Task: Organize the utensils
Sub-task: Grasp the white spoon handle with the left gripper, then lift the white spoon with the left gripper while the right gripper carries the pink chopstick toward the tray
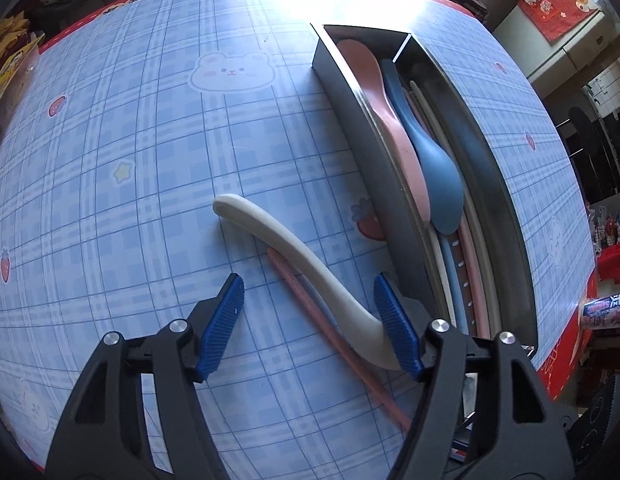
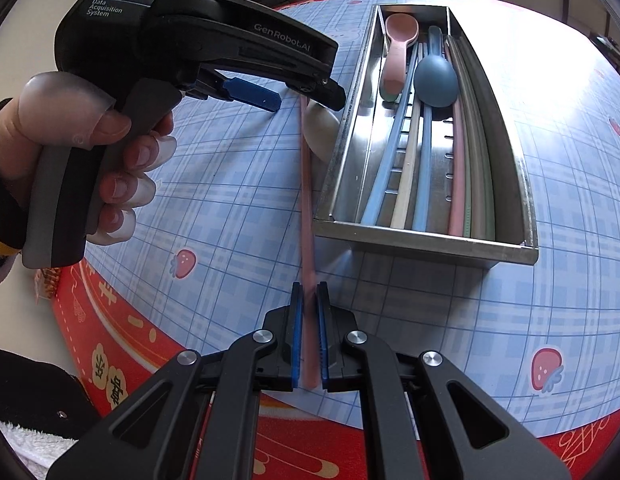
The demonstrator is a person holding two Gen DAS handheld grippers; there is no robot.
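Observation:
A steel utensil tray (image 1: 345, 92) (image 2: 425, 246) lies on the blue plaid table and holds a pink spoon (image 1: 393, 128) (image 2: 397, 56), a blue spoon (image 1: 433, 168) (image 2: 435, 80) and several chopsticks. A white spoon (image 1: 302, 264) (image 2: 319, 128) lies on the table beside the tray, over a pink chopstick (image 1: 310, 304) (image 2: 306, 200). My left gripper (image 1: 310, 320) is open around the white spoon's neck, its right pad against the spoon. My right gripper (image 2: 309, 332) is shut on the near end of the pink chopstick.
The table's red border (image 2: 122, 320) runs along the near edge. The left gripper's body and the hand holding it (image 2: 122, 120) hang over the table left of the tray. Clutter (image 1: 14, 52) lies off the far left edge, and a packet (image 1: 605, 312) at the right edge.

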